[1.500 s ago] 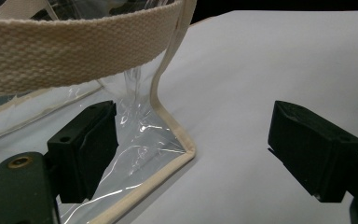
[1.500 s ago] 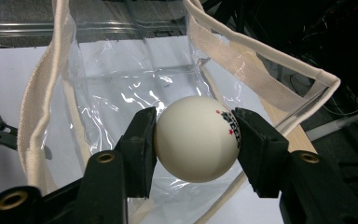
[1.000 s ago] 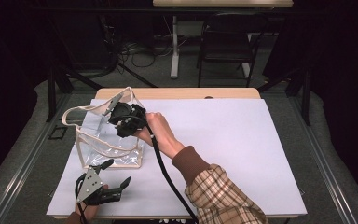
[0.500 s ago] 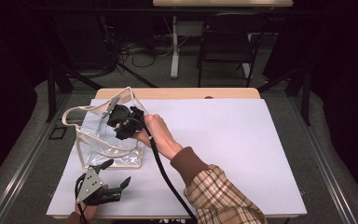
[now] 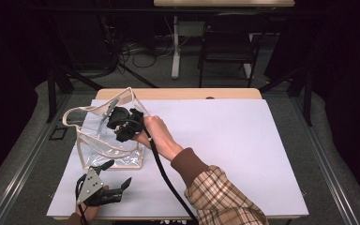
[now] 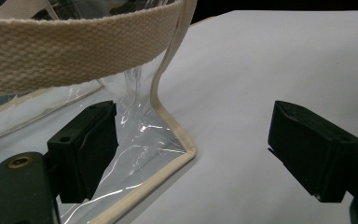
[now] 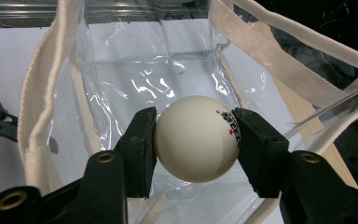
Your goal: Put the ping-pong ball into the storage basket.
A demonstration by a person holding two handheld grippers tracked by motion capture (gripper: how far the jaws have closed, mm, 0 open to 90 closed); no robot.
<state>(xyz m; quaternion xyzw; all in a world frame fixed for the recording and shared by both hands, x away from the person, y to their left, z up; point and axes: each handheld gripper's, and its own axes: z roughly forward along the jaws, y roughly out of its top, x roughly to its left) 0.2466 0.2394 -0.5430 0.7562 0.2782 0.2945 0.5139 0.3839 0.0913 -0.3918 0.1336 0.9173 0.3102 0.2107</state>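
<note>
A clear plastic tote bag (image 5: 104, 146) with cream webbing trim stands on the white table (image 5: 243, 140), its mouth facing up. My right gripper (image 5: 117, 123) hangs over that mouth, shut on a white ping-pong ball (image 7: 196, 137) with red and black print. In the right gripper view the ball sits squeezed between both pads, with the bag's inside (image 7: 135, 74) below it. My left gripper (image 5: 118, 172) rests low at the table's front left, open. Its jaws straddle the bag's lower corner (image 6: 182, 147) without pressing it, and a webbing strap (image 6: 74, 51) crosses above.
The right gripper's black cable (image 5: 168, 183) trails back along the sleeved forearm (image 5: 215, 192). A wooden table edge (image 5: 178, 93) runs along the back. Beyond it stand a chair (image 5: 227, 44) and cables on the floor. The table's right half is bare white surface.
</note>
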